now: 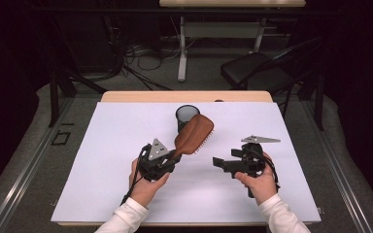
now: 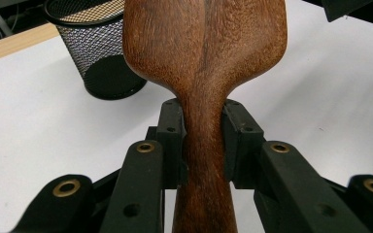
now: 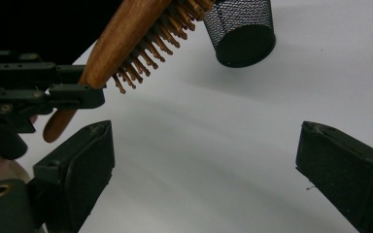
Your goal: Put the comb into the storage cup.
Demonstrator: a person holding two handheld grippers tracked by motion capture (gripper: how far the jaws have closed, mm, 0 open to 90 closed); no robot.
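The fingers (image 2: 172,141) of the left gripper (image 1: 169,162) clamp the narrow neck of a brown wooden paddle hairbrush (image 1: 194,134), one black pad on each side of the handle, as the left gripper view shows plainly. The brush is held clear of the white-covered counter (image 1: 111,160), and its long axis runs from the left gripper up and away toward the far right, with the bristled face turned to the person's right. The broad head ends just in front of a black wire-mesh pencil cup (image 1: 186,115) that stands upright near the far middle of the counter.

The right gripper (image 1: 217,163) carries nothing — its fingers (image 3: 85,160) stand wide apart in the right gripper view, with bare white counter between them. It sits to the right of the brush, a little apart from it, its fingers pointing leftward at the handle end.

The relation that matters is brush to cup: the head already points at the cup, which lies straight beyond the brush along its long axis. The left hand is the nearer one and already has the grip, so I judge that dropping the brush into the cup would call for tipping it toward upright over the rim — the right gripper is free to steady the cup.
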